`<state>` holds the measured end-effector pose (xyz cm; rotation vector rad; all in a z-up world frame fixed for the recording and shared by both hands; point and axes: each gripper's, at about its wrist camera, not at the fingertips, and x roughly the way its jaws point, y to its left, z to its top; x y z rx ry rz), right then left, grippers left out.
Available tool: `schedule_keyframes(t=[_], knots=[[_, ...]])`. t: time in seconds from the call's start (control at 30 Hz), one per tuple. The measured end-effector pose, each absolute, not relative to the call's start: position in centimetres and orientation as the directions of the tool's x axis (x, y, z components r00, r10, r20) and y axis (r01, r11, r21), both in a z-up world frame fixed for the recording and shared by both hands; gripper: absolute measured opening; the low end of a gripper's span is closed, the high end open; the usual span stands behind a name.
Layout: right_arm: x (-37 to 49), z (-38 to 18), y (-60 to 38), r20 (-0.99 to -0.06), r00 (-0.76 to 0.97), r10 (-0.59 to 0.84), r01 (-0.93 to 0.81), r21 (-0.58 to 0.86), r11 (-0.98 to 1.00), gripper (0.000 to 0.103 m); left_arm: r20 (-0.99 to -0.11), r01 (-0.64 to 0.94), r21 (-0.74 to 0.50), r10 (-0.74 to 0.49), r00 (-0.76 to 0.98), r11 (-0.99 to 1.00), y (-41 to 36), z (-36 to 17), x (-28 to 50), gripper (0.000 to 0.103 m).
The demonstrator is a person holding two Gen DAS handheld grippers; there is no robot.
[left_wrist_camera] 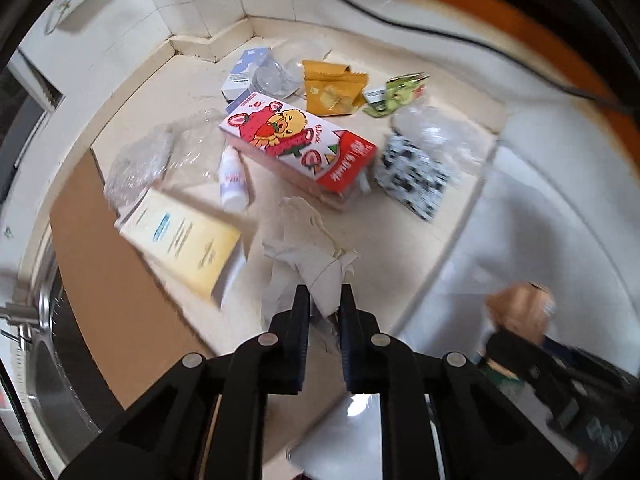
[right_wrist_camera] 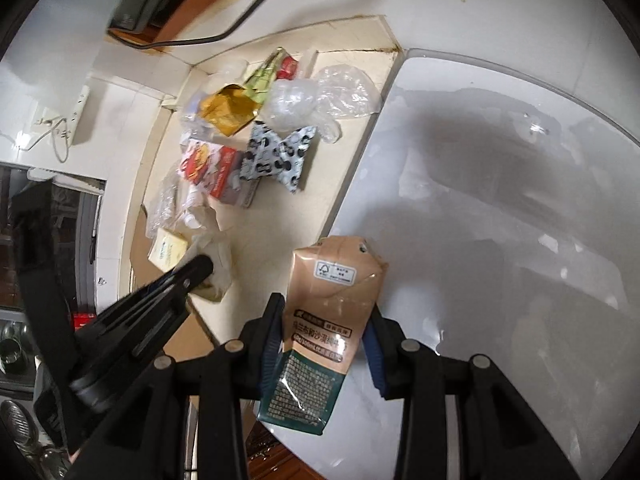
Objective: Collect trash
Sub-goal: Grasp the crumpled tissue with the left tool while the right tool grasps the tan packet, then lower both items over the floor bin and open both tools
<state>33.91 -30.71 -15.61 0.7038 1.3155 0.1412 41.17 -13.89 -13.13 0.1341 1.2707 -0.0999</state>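
Left gripper [left_wrist_camera: 325, 300] pinching crumpled tissue [left_wrist_camera: 308, 256] near counter's [left_wrist_camera: 400, 236] front edge. Only right-wrist view showing right gripper [right_wrist_camera: 325, 312] clamping brown carton [right_wrist_camera: 320, 320] beside white tub [right_wrist_camera: 500, 200].

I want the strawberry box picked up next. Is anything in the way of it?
Nothing lies on the red strawberry carton, but both grippers are full: the left gripper is shut on crumpled white tissue, and the right gripper clamps a tan drink carton.
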Motion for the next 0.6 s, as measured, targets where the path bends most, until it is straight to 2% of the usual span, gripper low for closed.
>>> schedule_keyframes(t=[0.27,0.6], knots=[[27.4,-11.3,-28.2,-0.814,0.341,0.471,0.246,0.561,0.791,0.038,-0.916,0.219,-0.112,-0.187,0.354,0.969,-9.5,-5.7,31.2,0.011],[16.5,-7.9,-21.5,-0.808,0.379,0.451,0.182,0.543,0.820,0.038,-0.869,0.283,-0.213,-0.314,0.384,0.935,-3.2,-2.3,17.6,0.011]])
